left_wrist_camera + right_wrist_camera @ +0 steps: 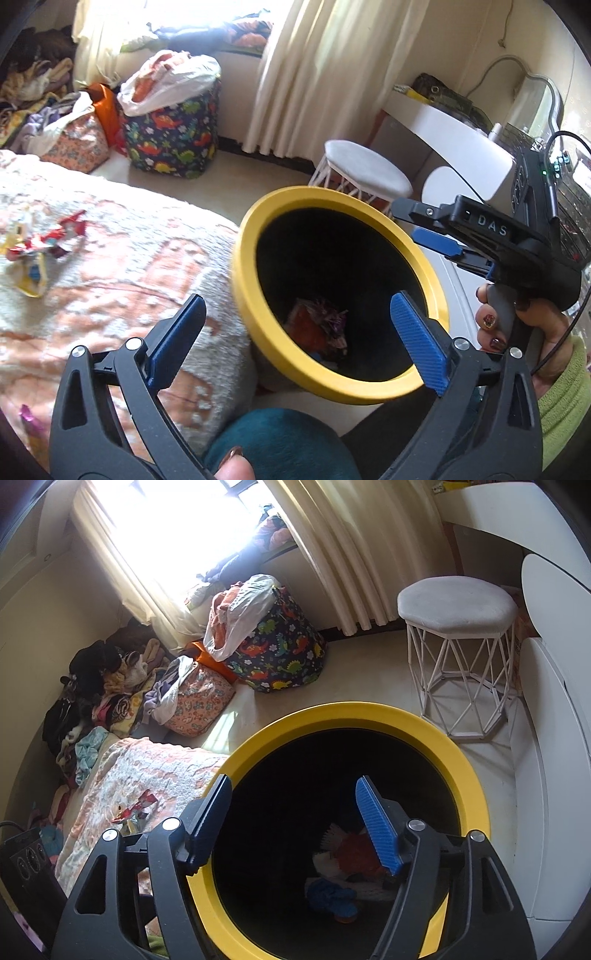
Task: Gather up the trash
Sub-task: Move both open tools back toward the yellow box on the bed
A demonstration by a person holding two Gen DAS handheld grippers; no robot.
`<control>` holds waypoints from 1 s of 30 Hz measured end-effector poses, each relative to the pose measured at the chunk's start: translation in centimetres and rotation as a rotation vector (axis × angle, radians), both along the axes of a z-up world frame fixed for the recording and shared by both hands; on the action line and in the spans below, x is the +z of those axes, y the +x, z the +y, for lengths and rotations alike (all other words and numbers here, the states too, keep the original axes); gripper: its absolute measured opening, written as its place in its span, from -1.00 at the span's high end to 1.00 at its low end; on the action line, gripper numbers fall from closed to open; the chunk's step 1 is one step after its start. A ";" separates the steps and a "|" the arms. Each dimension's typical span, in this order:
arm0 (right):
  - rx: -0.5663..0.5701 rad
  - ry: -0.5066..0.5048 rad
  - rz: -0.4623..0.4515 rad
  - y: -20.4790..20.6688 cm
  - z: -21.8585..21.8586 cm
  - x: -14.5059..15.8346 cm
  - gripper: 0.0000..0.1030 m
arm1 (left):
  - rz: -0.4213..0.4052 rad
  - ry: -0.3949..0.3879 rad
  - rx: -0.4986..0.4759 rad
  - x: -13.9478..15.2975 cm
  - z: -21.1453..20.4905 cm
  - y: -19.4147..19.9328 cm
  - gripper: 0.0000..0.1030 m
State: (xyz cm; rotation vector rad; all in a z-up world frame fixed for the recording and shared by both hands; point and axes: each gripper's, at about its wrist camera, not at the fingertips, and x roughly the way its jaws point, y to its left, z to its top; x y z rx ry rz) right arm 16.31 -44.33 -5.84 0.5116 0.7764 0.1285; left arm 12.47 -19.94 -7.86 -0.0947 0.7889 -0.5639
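Observation:
A black trash bin with a yellow rim [258, 317] [476, 775] stands beside the bed. Crumpled wrappers [321, 325] [354, 853] lie at its bottom. More wrappers [40, 243] [136, 808] lie on the pink and white bedspread [122, 266] [155, 771]. My left gripper [299, 332] is open and empty, at the bin's near edge. My right gripper [295, 823] is open and empty, right over the bin's mouth; it also shows in the left wrist view [432, 236], at the bin's far right rim.
A white wire-frame stool [365, 173] [458, 609] stands past the bin. A white desk [454, 129] is at right. A dinosaur-print bag [173, 136] [280, 650], a floral bag [199, 705] and a clothes pile [99, 686] sit near the curtained window.

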 end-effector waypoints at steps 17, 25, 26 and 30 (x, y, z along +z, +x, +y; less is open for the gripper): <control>0.116 -0.015 -0.069 0.2 4.2 2.1 -0.40 | -0.095 -0.008 0.159 3.5 6.8 -0.7 -0.78; 0.159 -0.022 -0.089 0.1 6.3 2.6 -0.40 | -0.105 -0.044 0.254 4.4 10.9 -0.3 -0.78; 0.166 -0.023 -0.091 0.1 6.6 2.7 -0.40 | -0.105 -0.046 0.265 4.4 11.4 -0.2 -0.78; 0.185 -0.025 -0.101 0.0 8.0 3.0 -0.40 | -0.104 -0.050 0.301 4.3 13.3 -0.4 -0.78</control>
